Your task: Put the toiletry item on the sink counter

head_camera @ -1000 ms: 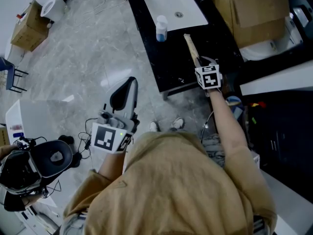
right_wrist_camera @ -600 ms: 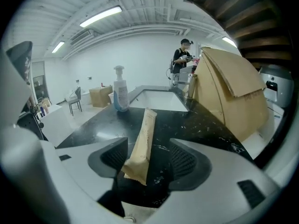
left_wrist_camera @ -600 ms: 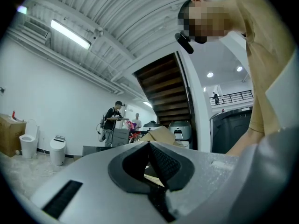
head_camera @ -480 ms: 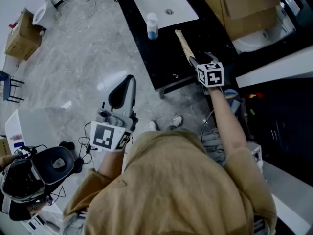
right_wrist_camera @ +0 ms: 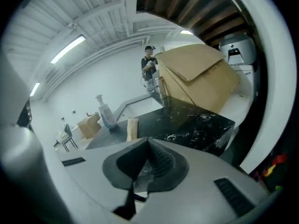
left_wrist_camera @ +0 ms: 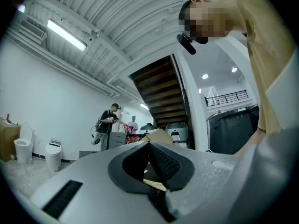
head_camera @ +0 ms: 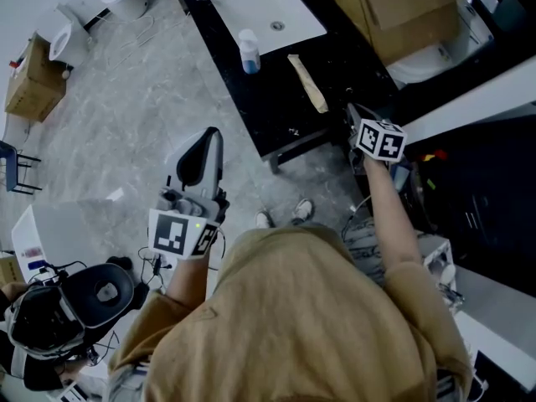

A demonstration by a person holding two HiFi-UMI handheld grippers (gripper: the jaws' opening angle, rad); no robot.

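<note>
The toiletry item (head_camera: 307,82), a flat tan packet, now lies by itself on the black marbled tabletop (head_camera: 272,107), lengthwise between the white sink basin (head_camera: 264,11) and the near edge, with a pump bottle (head_camera: 248,51) standing just to its left and a cardboard box (head_camera: 394,7) well off to its right. A second ago its near end sat at the tip of the right gripper (head_camera: 353,114). Half a second ago the gripper was there with its fingers spread wide. Now the packet is clear of the gripper, which has drawn back toward the tabletop's corner and no longer touches it. The right gripper view confirms this: the packet rests flat ahead on the dark surface, and the fingers (right_wrist_camera: 163,164) have just been closing and are now pressed together with nothing between them. The left gripper (head_camera: 205,149) hangs out over the floor, away from the tabletop, much where it was. Its fingers (left_wrist_camera: 163,162) are likewise together and empty. As I judge it, the release is done and the placing is complete: the item is on the sink counter, lying stable and well in from the edge, so nothing more seems needed than taking the right hand fully away.
</note>
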